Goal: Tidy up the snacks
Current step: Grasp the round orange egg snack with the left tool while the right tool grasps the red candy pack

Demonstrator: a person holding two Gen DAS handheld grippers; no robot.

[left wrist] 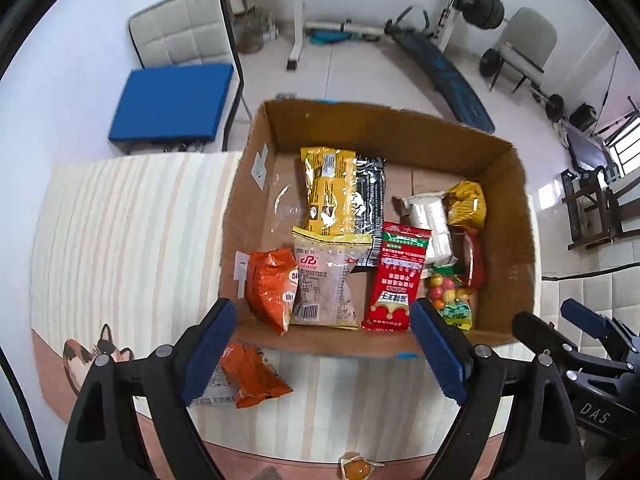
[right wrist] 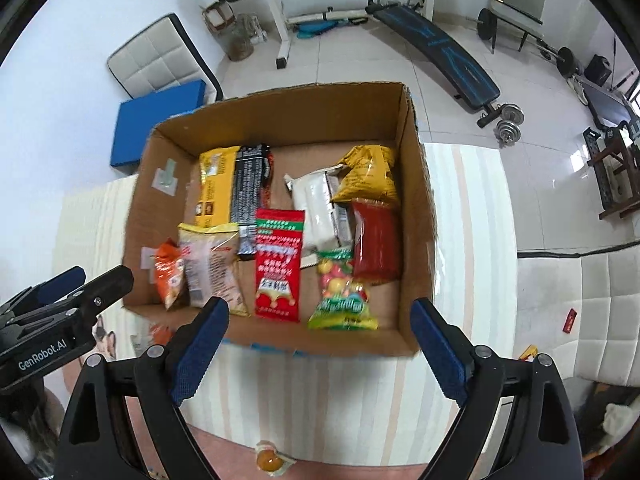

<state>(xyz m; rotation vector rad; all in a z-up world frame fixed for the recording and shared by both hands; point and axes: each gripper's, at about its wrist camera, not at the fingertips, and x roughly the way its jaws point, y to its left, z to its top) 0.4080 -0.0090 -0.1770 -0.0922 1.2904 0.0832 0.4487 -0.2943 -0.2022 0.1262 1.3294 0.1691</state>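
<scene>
Cardboard box (left wrist: 400,128) set on striped tablecloth (left wrist: 120,220); most snack packets held inside, among them red sachet (left wrist: 394,276), candy bag (left wrist: 452,300), orange packet (left wrist: 270,286) at near left wall. Second orange packet (left wrist: 256,376) left outside, on cloth just before box, beside left gripper (left wrist: 324,348). Left gripper spread wide, nothing gripped. Right gripper (right wrist: 318,354) likewise spread wide, empty, poised before box's near wall.
</scene>
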